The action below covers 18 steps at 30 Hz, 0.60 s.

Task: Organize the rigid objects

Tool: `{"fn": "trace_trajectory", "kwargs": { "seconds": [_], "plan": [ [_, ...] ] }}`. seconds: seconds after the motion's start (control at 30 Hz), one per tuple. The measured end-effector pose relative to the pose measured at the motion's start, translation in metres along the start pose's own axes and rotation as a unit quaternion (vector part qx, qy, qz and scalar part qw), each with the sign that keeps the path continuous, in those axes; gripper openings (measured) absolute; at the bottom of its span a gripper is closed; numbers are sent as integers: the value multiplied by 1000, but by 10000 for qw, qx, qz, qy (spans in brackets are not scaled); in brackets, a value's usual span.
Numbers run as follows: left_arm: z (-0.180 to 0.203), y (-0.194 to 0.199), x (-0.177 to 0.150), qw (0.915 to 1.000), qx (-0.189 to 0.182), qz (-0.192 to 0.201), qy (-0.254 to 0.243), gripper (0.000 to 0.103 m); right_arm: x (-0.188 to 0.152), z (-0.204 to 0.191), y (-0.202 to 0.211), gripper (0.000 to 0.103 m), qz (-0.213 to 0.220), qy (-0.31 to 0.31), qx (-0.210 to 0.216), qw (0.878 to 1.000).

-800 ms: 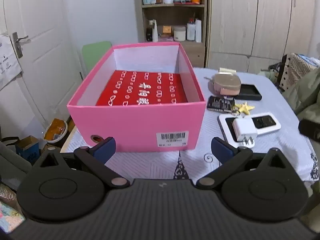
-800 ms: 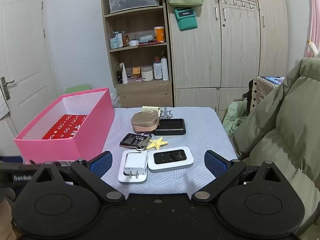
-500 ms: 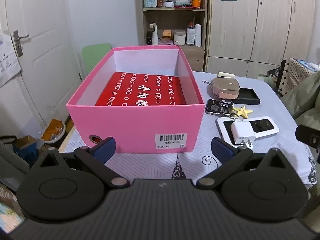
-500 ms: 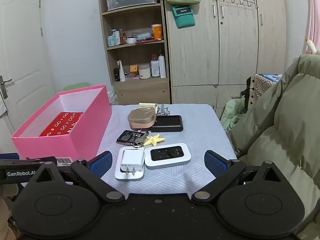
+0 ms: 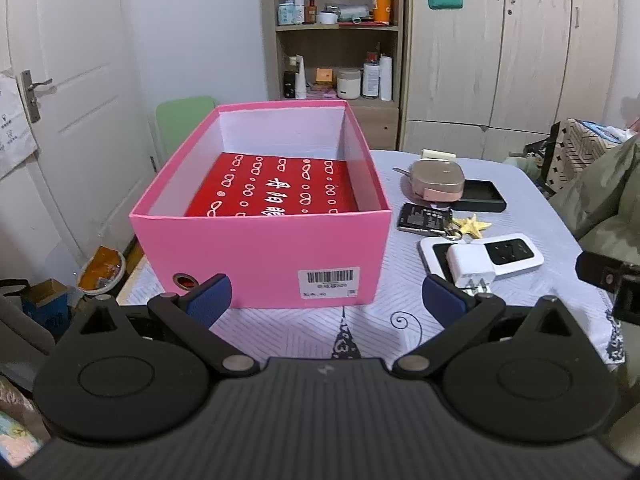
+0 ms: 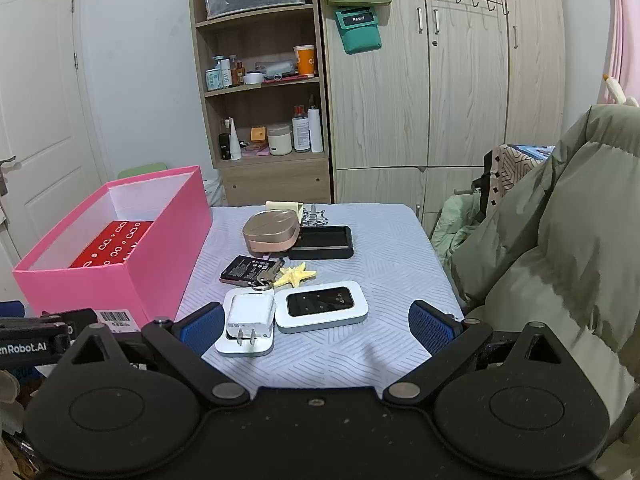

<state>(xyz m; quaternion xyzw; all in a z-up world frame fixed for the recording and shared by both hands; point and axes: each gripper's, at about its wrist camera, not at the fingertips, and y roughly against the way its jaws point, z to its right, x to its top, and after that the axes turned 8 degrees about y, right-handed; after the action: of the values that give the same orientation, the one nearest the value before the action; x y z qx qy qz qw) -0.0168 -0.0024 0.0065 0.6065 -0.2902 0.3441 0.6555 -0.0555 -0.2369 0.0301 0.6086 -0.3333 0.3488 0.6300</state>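
A pink open box with a red packet on its floor stands on the table's left half. To its right lie a white charger plug on a flat white device, a white pocket router, a yellow starfish, a black battery with keys, a rose-gold case and a black tray. My left gripper hangs open in front of the box. My right gripper hangs open just short of the charger and router. Neither holds anything.
The table wears a pale patterned cloth. An olive padded jacket bulks along its right edge. Behind stand a wooden shelf of bottles and wardrobe doors. A white door and floor clutter lie left.
Both grippers have pulled back and risen a little, so the box and the small items look farther away. Both stay open and nothing on the table has moved.
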Motion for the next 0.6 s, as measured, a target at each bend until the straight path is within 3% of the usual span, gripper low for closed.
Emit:
{"fn": "trace_trajectory", "kwargs": {
  "seconds": [0.6],
  "plan": [
    [0,-6,-2,9999,-3,-152,-13,103,-3,2,-2,100,-44,-24,-7,10000]
  ]
}}
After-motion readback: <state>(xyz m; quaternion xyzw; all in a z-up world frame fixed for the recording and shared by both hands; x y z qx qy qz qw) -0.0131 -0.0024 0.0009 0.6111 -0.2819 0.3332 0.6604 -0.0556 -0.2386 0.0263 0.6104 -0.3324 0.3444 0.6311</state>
